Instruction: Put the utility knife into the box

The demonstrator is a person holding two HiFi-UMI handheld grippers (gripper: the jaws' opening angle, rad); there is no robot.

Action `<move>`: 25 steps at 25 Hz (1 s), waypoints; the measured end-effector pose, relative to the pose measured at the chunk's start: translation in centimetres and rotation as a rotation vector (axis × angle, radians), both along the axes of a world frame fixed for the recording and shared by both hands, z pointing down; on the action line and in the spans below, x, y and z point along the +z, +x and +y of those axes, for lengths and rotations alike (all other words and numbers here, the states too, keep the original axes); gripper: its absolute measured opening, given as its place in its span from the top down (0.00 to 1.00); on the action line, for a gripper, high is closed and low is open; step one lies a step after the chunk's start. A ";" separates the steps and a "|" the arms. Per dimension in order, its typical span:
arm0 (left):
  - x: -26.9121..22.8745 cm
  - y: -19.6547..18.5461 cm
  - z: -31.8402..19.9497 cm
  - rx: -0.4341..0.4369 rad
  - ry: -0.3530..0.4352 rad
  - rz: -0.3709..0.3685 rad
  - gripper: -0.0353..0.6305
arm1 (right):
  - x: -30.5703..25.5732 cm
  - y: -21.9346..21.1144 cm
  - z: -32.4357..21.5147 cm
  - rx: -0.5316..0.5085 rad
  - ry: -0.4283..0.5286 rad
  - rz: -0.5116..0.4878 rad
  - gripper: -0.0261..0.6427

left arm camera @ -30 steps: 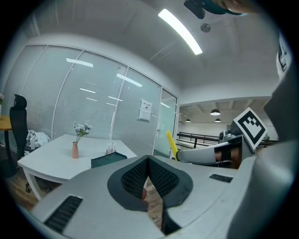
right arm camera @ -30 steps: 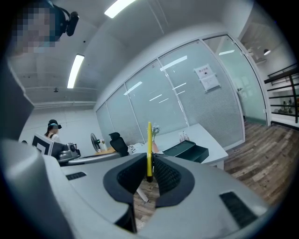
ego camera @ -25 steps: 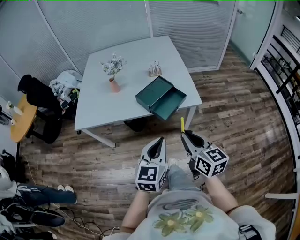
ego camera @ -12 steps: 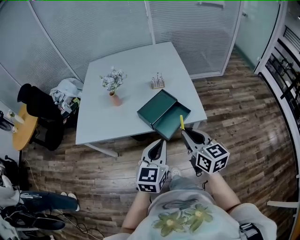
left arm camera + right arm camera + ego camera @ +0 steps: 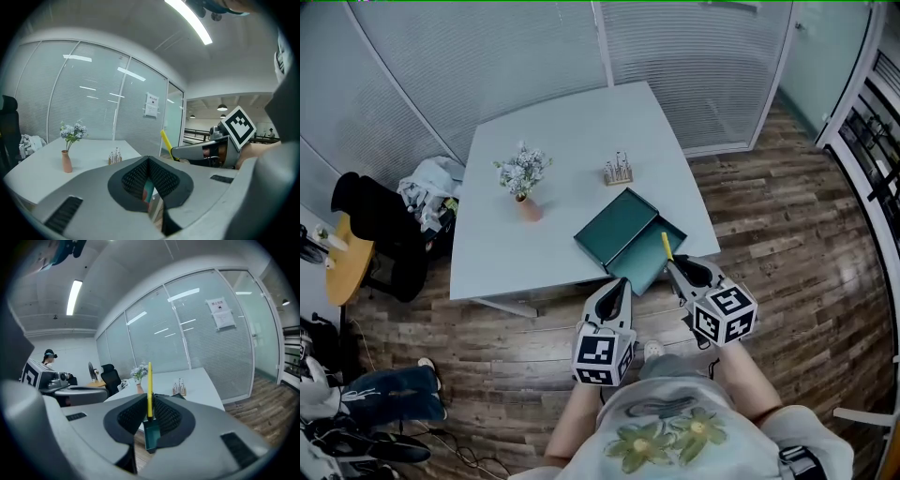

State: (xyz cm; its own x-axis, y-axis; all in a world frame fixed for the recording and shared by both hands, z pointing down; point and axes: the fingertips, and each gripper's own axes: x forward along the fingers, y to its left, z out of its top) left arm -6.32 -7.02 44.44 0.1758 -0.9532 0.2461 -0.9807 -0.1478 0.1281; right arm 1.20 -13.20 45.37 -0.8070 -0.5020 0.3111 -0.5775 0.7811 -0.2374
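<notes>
The person has stepped closer: the open green box (image 5: 623, 232) on the counter (image 5: 553, 178) now lies just ahead of both grippers. The right gripper (image 5: 672, 266) keeps its fingers clamped on the yellow utility knife (image 5: 665, 246), ready for lowering in. The left gripper (image 5: 620, 281) has its fingers together, holding nothing.
</notes>
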 end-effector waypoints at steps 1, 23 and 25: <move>0.1 -0.2 -0.6 -0.003 -0.002 0.000 0.94 | 0.2 -0.2 -0.6 -0.003 -0.004 0.004 0.88; 2.1 -2.7 -8.0 -0.092 -0.030 -0.003 0.94 | 6.3 -2.0 -7.4 -0.132 0.003 0.189 0.88; 2.2 -2.6 -8.1 -0.100 -0.031 -0.006 0.94 | 6.7 -2.1 -7.4 -0.149 -0.001 0.197 0.88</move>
State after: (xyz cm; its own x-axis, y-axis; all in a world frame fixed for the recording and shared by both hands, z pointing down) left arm -8.97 -15.13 46.64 0.0788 -0.9579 0.2762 -0.9911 -0.0454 0.1255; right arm -0.87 -20.64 52.04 -0.7961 -0.3813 0.4700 -0.4909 0.8610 -0.1329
